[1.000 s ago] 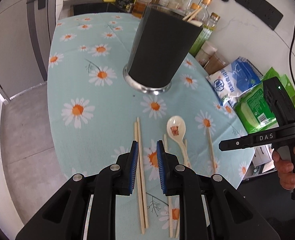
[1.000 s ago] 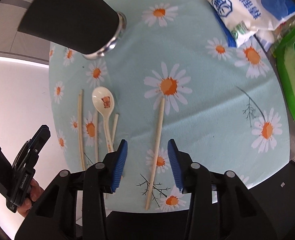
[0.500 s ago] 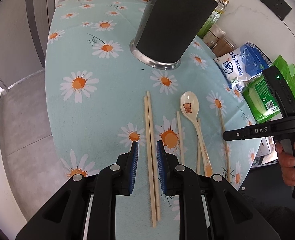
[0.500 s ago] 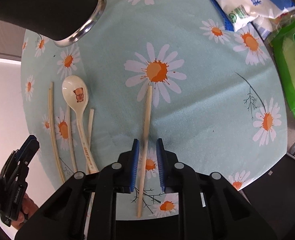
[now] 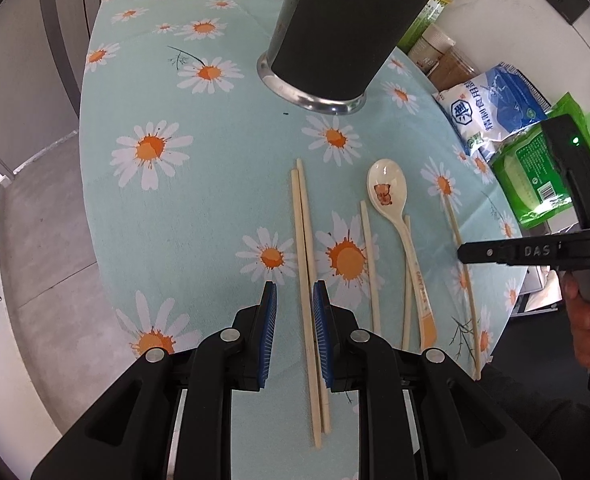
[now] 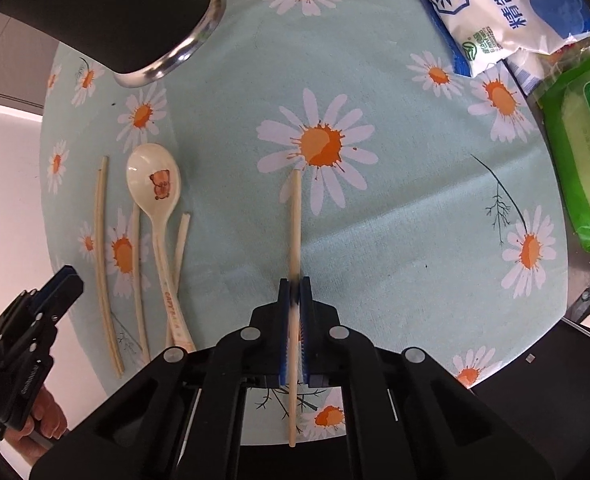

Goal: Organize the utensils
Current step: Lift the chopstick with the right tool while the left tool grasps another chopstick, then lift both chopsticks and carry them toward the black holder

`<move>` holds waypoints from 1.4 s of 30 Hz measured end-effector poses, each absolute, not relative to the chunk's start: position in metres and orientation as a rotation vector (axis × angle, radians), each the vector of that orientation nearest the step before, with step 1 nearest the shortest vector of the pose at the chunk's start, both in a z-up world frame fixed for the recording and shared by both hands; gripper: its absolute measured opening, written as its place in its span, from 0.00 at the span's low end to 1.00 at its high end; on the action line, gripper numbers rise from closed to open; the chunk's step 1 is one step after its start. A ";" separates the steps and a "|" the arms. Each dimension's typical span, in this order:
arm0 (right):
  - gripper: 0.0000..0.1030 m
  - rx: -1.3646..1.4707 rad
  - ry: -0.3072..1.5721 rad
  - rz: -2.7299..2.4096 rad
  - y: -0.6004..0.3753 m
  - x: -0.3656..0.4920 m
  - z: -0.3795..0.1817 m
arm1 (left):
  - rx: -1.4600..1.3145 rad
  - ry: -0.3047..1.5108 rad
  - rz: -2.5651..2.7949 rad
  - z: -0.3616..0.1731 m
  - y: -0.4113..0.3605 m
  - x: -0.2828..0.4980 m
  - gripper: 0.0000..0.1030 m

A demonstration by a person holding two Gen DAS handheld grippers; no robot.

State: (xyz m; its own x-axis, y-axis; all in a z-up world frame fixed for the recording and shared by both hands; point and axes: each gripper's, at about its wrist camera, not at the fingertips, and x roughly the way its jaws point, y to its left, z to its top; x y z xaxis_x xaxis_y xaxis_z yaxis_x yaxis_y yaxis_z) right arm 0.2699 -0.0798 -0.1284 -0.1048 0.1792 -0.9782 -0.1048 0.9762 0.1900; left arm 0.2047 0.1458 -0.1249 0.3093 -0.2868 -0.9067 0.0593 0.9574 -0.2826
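Note:
A single wooden chopstick lies on the daisy tablecloth, and my right gripper is shut on its near half. In the left wrist view that gripper meets the same chopstick from the right. My left gripper is low over a pair of chopsticks. The pair lies between its blue pads with a gap on the left side, so it stands open. A cream spoon with a bear print lies between two more chopsticks. The black utensil holder stands upright farther back.
A blue and white bag and a green packet lie at the table's right edge. Bottles stand behind the holder. The table's rim drops to grey floor on the left. A hand holds the right gripper's handle.
The right gripper's jaws closed onto the single chopstick. The left gripper sank and tipped down over the chopstick pair, its jaws keeping the same width.

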 end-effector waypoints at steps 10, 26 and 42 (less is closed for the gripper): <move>0.05 0.183 1.628 0.340 -0.108 0.291 -0.109 | -0.190 1.330 -0.185 -0.135 0.140 0.219 0.18; 0.05 0.303 1.620 0.449 -0.137 0.305 -0.099 | -0.020 1.452 -0.086 -0.137 0.111 0.235 0.14; 0.05 0.332 1.593 0.545 -0.144 0.316 -0.099 | -0.056 1.458 0.002 -0.139 0.112 0.239 0.04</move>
